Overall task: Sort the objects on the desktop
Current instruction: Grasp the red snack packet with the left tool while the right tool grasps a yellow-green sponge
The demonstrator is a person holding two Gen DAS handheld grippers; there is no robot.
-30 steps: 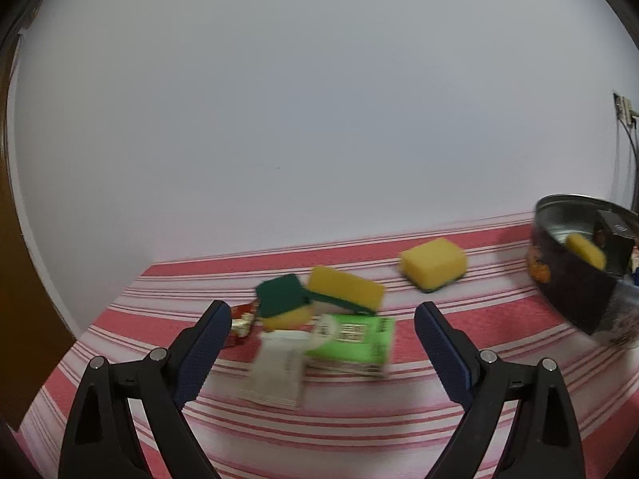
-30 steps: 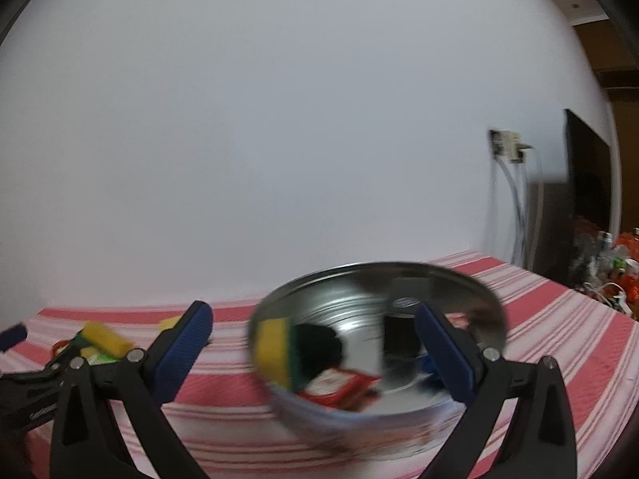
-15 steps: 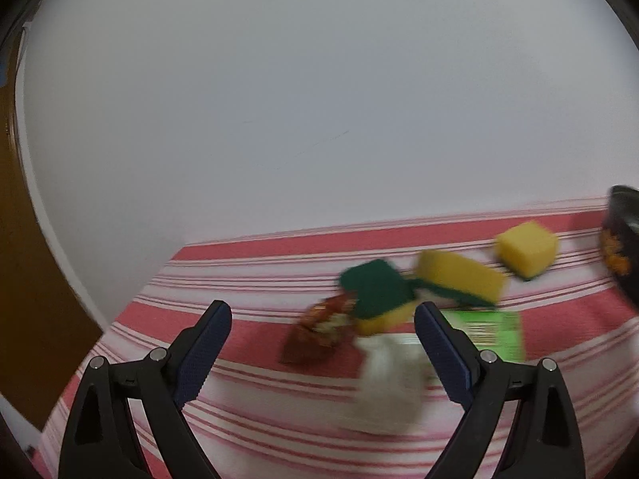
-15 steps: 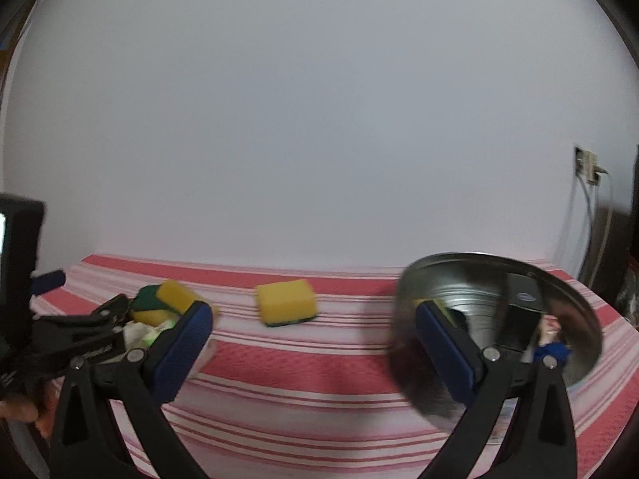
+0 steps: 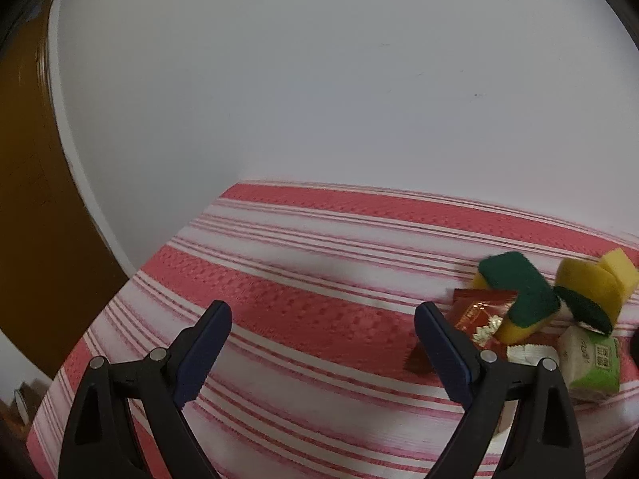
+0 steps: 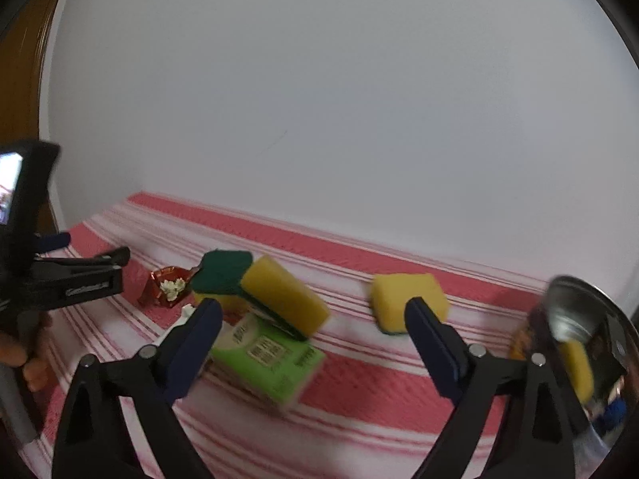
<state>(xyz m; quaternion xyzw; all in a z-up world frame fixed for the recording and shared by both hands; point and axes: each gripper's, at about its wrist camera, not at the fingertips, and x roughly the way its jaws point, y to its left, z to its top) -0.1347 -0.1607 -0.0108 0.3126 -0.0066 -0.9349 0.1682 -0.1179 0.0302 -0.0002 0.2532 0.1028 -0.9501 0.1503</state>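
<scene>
Nearby, blocky foam sponges (image 6: 283, 297) crowd a glossy green packet (image 6: 271, 359).

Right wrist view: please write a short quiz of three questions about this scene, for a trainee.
1. True or false: the right gripper is open and holds nothing.
2. Which thing stands apart from the pile? A) the lone yellow sponge B) the red sachet C) the green tissue pack
3. Fill in: the metal bowl at the right edge already holds a ____ sponge.

Key: 1 true. 2 A. 3 yellow.
</scene>
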